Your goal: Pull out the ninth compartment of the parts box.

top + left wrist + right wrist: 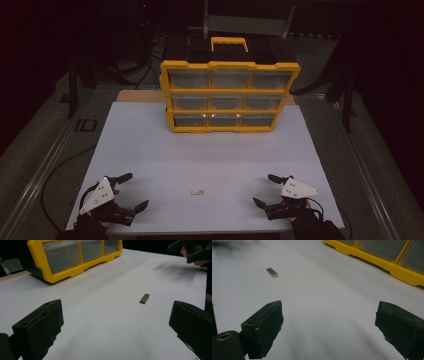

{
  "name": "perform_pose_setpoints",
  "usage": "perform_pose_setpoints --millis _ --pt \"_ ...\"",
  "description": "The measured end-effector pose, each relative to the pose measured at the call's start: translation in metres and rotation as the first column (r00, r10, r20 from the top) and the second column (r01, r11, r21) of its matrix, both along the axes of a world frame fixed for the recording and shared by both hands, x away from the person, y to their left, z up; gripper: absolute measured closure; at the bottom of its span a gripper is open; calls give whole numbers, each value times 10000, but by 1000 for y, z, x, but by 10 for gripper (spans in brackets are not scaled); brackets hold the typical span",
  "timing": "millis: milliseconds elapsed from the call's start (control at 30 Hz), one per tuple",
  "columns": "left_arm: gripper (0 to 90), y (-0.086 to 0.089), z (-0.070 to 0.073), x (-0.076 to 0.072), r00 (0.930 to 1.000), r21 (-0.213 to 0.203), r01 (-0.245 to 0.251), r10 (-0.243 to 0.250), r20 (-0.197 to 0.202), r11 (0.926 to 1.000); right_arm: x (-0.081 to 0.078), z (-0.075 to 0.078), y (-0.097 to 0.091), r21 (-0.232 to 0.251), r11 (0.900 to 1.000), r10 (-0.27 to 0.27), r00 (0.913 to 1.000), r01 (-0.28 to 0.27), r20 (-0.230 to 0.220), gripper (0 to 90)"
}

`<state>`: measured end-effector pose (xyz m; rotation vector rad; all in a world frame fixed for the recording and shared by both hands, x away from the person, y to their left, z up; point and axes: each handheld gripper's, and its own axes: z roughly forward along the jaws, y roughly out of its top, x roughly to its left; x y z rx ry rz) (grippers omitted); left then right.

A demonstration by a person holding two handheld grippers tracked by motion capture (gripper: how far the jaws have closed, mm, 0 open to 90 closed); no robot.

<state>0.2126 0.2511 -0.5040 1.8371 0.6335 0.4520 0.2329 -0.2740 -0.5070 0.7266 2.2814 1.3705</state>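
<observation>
A small flat grey metal piece (198,191) lies on the white table top (200,150) near its front edge, midway between the two grippers; the same metal piece (144,298) lies ahead and right in the left gripper view, and the metal piece (272,272) lies far left in the right gripper view. My left gripper (136,190) rests at the front left, jaws wide apart with nothing between them. At the front right my right gripper (265,190) stands open and empty too. A yellow drawer cabinet (229,95) with clear drawers, all closed, stands at the back centre.
The cabinet has a yellow carry handle (229,43) on top. The white table top ends close behind both hands. Dark frame rails (45,165) and cables run along the sides. In the left gripper view the other hand with its gripper (192,252) is at the far right.
</observation>
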Motion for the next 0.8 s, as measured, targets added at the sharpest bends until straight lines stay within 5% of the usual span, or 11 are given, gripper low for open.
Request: perform_pose_setpoints --millis 800 --pt "0 1 1 -2 10000 -82 -15 16 63 10000 -8 18 12 -354 9986 402 9990 -395 197 75"
